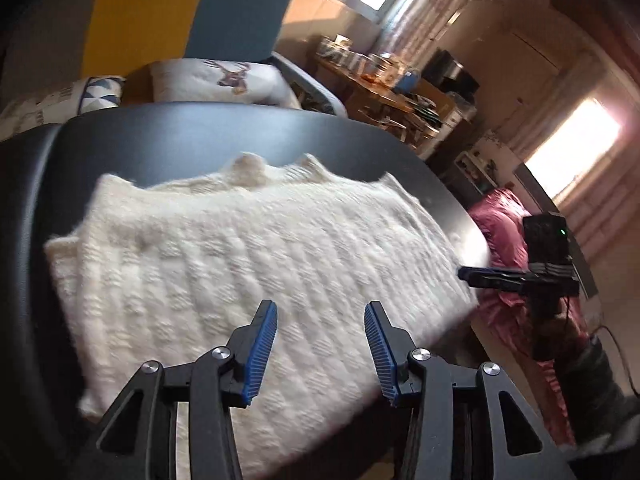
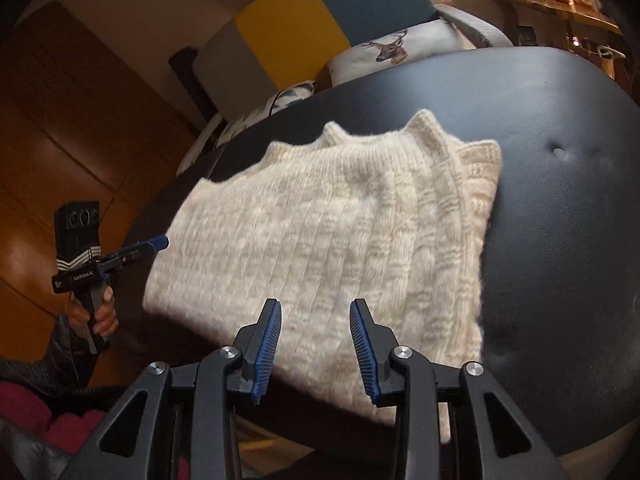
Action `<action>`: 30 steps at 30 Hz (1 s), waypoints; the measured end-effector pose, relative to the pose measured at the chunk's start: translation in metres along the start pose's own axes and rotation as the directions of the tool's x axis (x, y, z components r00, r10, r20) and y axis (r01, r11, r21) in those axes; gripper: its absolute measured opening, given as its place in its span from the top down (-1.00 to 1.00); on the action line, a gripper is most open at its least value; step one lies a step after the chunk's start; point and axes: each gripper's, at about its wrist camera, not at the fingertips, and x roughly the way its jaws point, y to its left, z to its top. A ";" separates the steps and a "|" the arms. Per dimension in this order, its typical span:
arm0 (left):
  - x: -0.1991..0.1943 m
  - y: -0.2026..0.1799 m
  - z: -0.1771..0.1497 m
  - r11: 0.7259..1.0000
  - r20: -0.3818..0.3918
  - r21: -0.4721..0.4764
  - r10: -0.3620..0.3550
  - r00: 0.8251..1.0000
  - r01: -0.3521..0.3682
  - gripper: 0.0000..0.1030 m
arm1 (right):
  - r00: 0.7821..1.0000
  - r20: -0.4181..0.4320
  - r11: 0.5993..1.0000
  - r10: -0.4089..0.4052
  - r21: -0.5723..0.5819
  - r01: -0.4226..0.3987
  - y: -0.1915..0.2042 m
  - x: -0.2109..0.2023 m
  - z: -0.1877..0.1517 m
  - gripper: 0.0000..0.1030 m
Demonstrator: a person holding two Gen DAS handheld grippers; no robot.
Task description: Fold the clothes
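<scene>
The cream knit sweater (image 2: pixel 320 232) lies folded near the desk's (image 2: pixel 560 200) front edge, where both hand-held grippers, left (image 1: pixel 320 344) and right (image 2: pixel 316 344), hover released above it.

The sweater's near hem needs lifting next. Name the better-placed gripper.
Right, probably: the right gripper, open, frames the sweater hem overhanging the table, while the left gripper sits off by the sweater's left side edge.

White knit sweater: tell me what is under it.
The white knit sweater lies folded on a black padded surface, which shows bare around it. Its near edge overhangs that surface's front. Whatever lies between its layers or directly beneath is covered. Both claws are open, holding nothing.
</scene>
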 end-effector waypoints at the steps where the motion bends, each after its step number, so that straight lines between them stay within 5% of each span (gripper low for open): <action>1: 0.006 -0.009 -0.010 1.000 -0.027 0.027 0.010 1.000 -0.009 0.09 | 1.000 -0.024 1.000 -0.011 -0.023 0.010 0.005 0.005 -0.004 0.31; 5: 0.033 -0.010 -0.045 0.989 -0.137 0.092 0.125 0.983 -0.113 0.13 | 0.963 -0.100 0.964 -0.249 -0.120 0.236 0.000 0.030 -0.023 0.35; 15: -0.001 0.012 -0.040 0.990 0.001 -0.140 -0.012 1.000 0.012 0.07 | 0.992 -0.005 0.991 -0.128 0.027 0.128 -0.011 0.012 -0.017 0.30; 19: -0.049 0.040 -0.041 0.950 0.180 -0.301 -0.035 0.983 0.089 -0.35 | 0.986 0.004 0.986 -0.165 -0.026 0.165 -0.005 0.015 0.009 0.25; 22: -0.077 0.069 -0.045 0.918 0.250 -0.394 0.054 0.967 0.051 -0.60 | 0.979 0.011 0.976 -0.204 -0.080 0.204 0.000 0.019 0.030 0.25; 26: -0.091 0.103 -0.050 0.873 0.213 -0.486 0.162 0.963 -0.039 -0.68 | 0.964 0.013 0.953 -0.266 -0.148 0.265 0.004 0.028 0.058 0.25; 30: -0.099 0.131 -0.056 0.829 0.171 -0.549 0.241 0.955 -0.111 -0.69 | 0.915 -0.107 0.916 -0.388 -0.154 0.370 -0.025 0.057 0.074 0.25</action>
